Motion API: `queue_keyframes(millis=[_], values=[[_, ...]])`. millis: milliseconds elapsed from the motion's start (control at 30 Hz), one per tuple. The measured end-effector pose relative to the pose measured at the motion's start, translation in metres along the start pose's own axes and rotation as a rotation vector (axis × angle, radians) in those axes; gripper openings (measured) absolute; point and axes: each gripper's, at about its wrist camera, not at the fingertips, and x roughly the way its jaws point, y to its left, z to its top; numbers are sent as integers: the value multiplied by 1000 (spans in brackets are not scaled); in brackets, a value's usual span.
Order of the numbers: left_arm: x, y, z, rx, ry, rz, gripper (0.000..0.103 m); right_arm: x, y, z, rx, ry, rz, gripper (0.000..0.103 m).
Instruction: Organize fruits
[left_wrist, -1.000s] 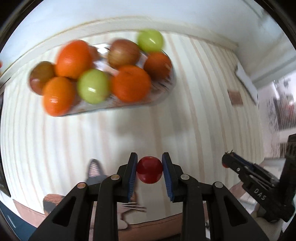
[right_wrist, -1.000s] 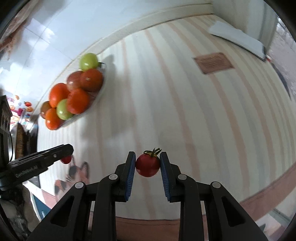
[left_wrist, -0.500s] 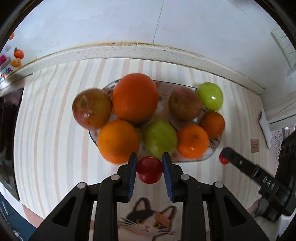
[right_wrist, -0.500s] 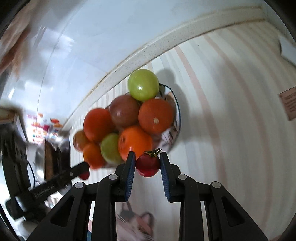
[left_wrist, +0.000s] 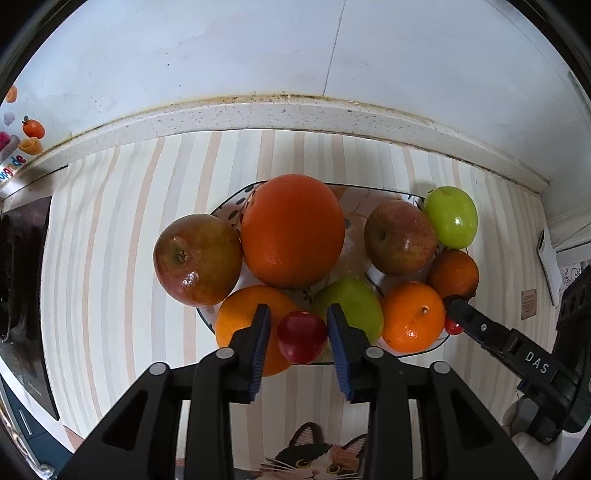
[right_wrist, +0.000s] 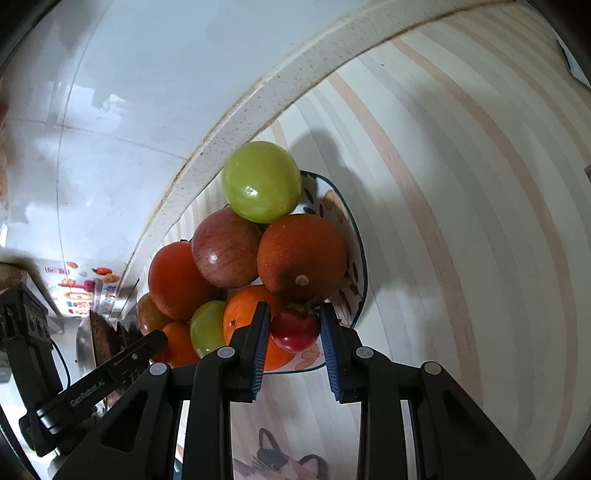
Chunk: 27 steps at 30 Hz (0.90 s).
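A patterned plate (left_wrist: 229, 205) (right_wrist: 360, 280) on the striped counter holds several apples and oranges, among them a big orange (left_wrist: 291, 230) and a green apple (right_wrist: 260, 181). My left gripper (left_wrist: 299, 338) has its jaws parted around a small red tomato (left_wrist: 302, 336), with gaps on both sides, at the plate's near edge. My right gripper (right_wrist: 293, 330) is parted around a red tomato with a green stem (right_wrist: 295, 330) at the plate's right end; its finger (left_wrist: 480, 326) shows in the left wrist view.
A cat-print mat (left_wrist: 314, 458) lies on the counter below both grippers. A white wall and speckled backsplash ledge (left_wrist: 258, 114) run behind the plate. A dark stove (left_wrist: 22, 258) sits at the left; a brown tag (left_wrist: 529, 304) at the right.
Both grippers have moved in close to the plate from farther back. Both pairs of jaws have widened, so each tomato now sits loose between them.
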Motion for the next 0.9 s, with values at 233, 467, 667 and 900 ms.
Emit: queue_keyframes(millis=[233, 467, 667, 900], values=[[-10, 8, 3, -38, -12, -19, 71, -3, -3, 1, 20, -9, 17, 59], [-28, 16, -5, -68, -57, -15, 78, -22, 5, -4, -24, -32, 2, 73], [-43, 21, -29, -74, -89, -1, 78, -53, 37, -28, -199, -83, -137, 93], [-36, 30, -74, -47, -82, 45, 78, -74, 57, -70, -306, -109, -222, 94]])
